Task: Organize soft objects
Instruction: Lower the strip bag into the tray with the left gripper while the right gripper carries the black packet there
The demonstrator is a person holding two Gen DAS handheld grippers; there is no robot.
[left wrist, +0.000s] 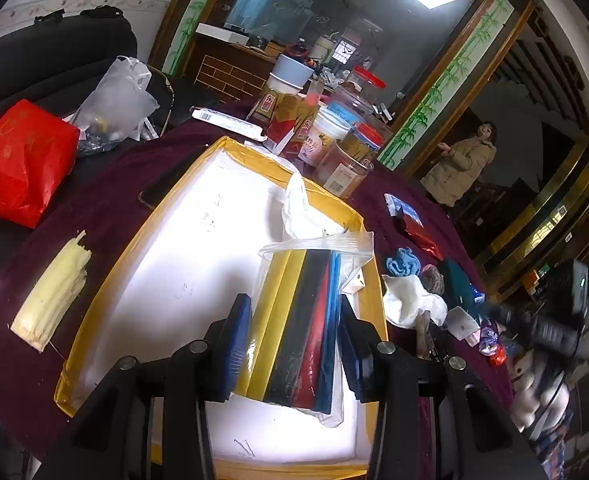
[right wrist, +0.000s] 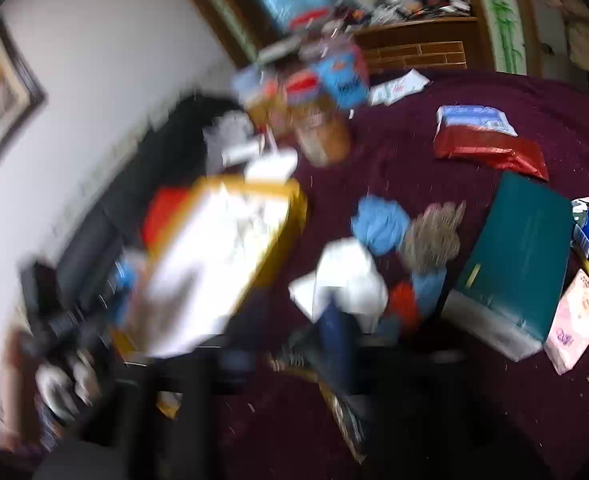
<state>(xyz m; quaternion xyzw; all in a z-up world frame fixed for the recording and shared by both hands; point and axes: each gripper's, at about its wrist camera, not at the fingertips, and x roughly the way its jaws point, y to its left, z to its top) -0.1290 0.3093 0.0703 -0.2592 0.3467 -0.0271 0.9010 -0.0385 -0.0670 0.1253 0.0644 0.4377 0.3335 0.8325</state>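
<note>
Left claw (left wrist: 294,344) has its two blue pads clamped on either side of a clear zip bag (left wrist: 318,308) stuffed with folded sheets in yellow, black, red and blue. Bag sits upright-ish over the white inside of the yellow-edged box (left wrist: 230,148), which is on the dark purple tabletop (left wrist: 106,196).

My right claw (right wrist: 334,340) is a smeared mess in its own view, so I honestly can't tell how wide it's open or whether anything's in it. One blue finger shows up in front of a white cloth (right wrist: 342,276), but whether it's touching, no idea.

Rest of the soft stuff is in a little pile on the tabletop just right of the box: that white cloth, a blue fuzzy thing (left wrist: 404,264), and a grey-brown knit piece (left wrist: 433,278) just beside it. From the right camera there's also something orange-red (right wrist: 402,304) near the white cloth.

Other clutter: a teal book-shaped thing (right wrist: 514,256), a red foil pouch (right wrist: 494,152), jars with red lids (left wrist: 346,164) behind the box, a red bag (left wrist: 22,160) off to the left, and a pale yellow strip (left wrist: 54,292) lying left of the box. A person in a beige coat (left wrist: 462,164) stands in the doorway.
</note>
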